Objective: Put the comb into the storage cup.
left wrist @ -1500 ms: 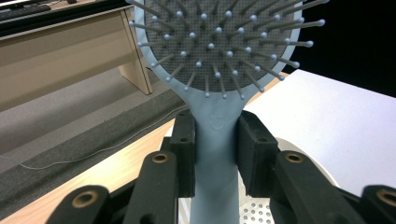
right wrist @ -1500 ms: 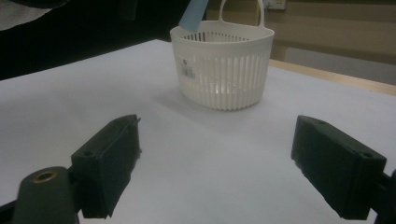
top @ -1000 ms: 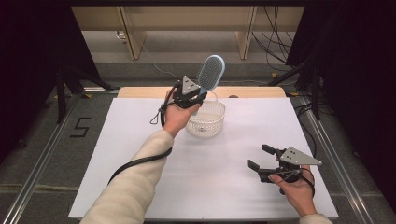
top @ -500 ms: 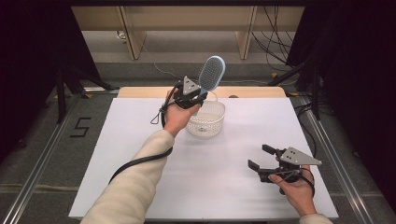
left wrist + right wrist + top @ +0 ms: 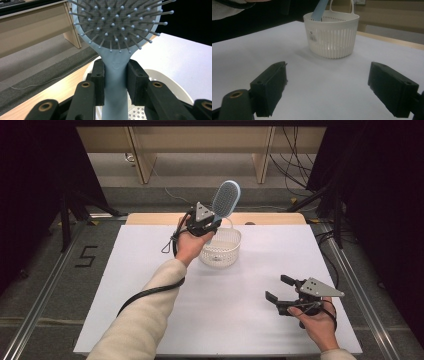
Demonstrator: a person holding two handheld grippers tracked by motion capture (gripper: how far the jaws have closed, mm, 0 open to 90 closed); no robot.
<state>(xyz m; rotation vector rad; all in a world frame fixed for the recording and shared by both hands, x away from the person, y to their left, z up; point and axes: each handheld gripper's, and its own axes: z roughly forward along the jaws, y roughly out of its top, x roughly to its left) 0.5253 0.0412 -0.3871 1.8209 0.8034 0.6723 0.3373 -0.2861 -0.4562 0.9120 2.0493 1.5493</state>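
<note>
Hairbrush (image 5: pixel 225 202) is pinched at its handle by your left gripper (image 5: pixel 115 82), handle end down inside the white basket (image 5: pixel 222 251), which sits on the table (image 5: pixel 150 270). If you release too early, the top-heavy head could tip that light basket. Its long axis runs near upright, head up and tilted away-right. Your right gripper (image 5: pixel 280 295) rests spread wide, empty.

Left gripper (image 5: pixel 115 77): black jaws, rectangular foam-like pads, brass-coloured rivets at link pivots. Right gripper (image 5: pixel 280 288): black, grey three-cornered top plate. Black cable trails along cream sleeve (image 5: pixel 137 330).
</note>
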